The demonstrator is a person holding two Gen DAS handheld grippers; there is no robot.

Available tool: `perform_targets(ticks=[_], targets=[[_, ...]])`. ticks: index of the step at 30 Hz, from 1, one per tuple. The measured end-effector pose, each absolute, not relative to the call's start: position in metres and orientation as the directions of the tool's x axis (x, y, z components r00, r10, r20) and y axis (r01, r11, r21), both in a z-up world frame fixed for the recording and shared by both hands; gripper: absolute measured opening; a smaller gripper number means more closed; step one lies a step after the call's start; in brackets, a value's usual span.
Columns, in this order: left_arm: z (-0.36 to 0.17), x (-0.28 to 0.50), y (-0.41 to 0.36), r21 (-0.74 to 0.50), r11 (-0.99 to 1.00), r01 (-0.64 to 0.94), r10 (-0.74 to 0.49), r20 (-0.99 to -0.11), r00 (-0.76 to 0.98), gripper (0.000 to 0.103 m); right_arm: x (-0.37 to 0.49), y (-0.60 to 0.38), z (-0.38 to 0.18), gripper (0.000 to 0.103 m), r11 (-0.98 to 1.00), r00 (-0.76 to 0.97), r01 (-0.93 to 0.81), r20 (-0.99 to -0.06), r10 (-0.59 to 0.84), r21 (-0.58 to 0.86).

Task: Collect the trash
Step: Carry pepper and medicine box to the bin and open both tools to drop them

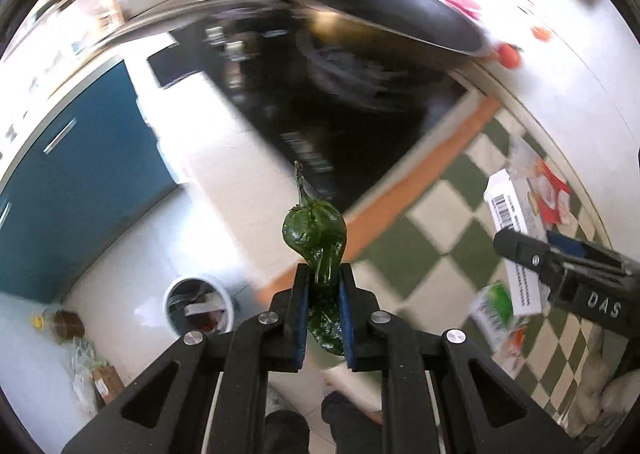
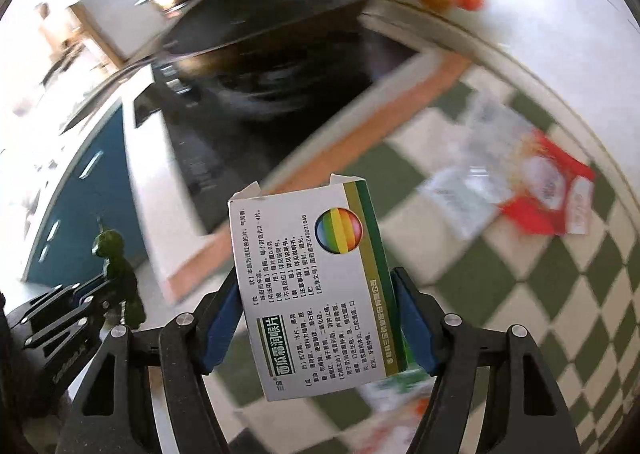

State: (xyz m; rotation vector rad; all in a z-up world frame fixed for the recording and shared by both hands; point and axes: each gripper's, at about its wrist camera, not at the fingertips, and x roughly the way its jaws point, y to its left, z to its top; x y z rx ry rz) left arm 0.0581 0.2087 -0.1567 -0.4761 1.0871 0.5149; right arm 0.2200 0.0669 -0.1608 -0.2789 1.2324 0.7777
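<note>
Left wrist view is showing the left gripper (image 1: pixel 324 286) pinching a wilted green pepper (image 1: pixel 316 234); the right gripper (image 2: pixel 316 294) is clamping a medicine box (image 2: pixel 308 286) over the checkered cloth (image 2: pixel 520 294).

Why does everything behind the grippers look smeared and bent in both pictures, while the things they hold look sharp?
Left wrist view: the wilted dark green leaf in the left gripper is crisp, while the black frying pan streaks with motion blur. Right wrist view: the white medicine box in the right gripper reads clearly; the green-and-cream checked cloth smears. The fisheye lens curves edges.
</note>
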Motion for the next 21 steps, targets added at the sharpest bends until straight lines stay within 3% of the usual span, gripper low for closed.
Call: perform_targets(ticks=[4, 9, 14, 21], targets=[[-0.173, -0.014, 0.263, -0.119, 0.699, -0.705, 0.166, -0.932, 0.322, 0.01, 0.15, 0.132, -0.182, 0.073, 0.64, 0.022, -0.718, -0.909, 0.416, 0.275], [-0.237, -0.11, 0.336, -0.107, 0.548, -0.83, 0.151, -0.963, 0.224, 0.01, 0.069, 0.212, -0.241, 0.072, 0.58, -0.096, -0.747, -0.916, 0.391, 0.326], [-0.355, -0.183, 0.4, -0.136, 0.42, -0.898, 0.05, -0.984, 0.172, 0.01, 0.003, 0.276, -0.348, 0.072, 0.563, -0.153, -0.769, -0.942, 0.3, 0.304], [-0.551, -0.215, 0.454, -0.224, 0.316, -0.922, -0.133, -0.973, 0.191, 0.01, -0.032, 0.316, -0.545, 0.072, 0.607, -0.202, -0.745, -0.96, 0.192, 0.278]])
